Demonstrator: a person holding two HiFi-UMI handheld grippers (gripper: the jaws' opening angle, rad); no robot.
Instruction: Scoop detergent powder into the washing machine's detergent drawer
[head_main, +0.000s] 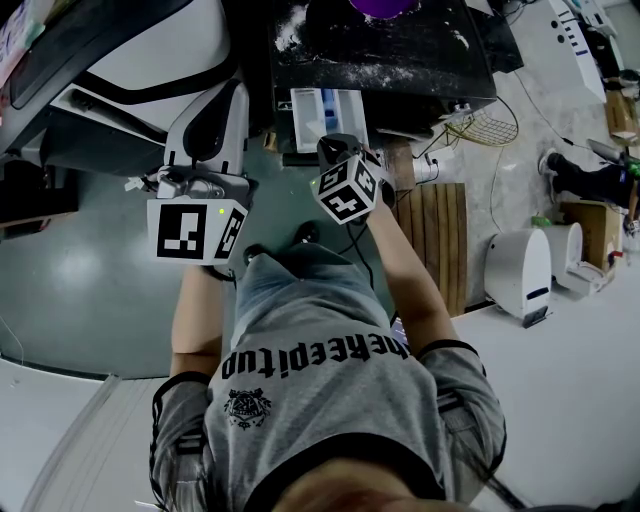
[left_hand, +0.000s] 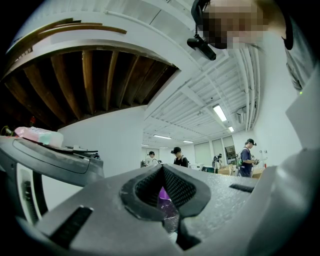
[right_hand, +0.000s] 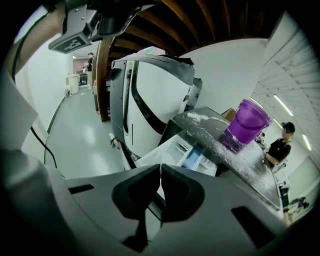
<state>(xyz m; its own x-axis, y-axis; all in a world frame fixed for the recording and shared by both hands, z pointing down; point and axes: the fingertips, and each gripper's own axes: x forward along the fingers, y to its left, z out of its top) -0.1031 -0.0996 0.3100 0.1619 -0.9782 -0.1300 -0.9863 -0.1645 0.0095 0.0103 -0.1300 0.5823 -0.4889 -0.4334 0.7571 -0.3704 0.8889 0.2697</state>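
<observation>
Washing machine (head_main: 400, 50) fills the upper middle of the head view, its dark top dusted with powder (head_main: 400, 72), a purple bucket (right_hand: 246, 121) standing on it and the detergent drawer (head_main: 328, 112) pulled out below. Left tool (left_hand: 163, 175) pinches a purple piece (left_hand: 164, 198). Right tool (right_hand: 160, 184) is pressed together, empty, near the drawer.
</observation>
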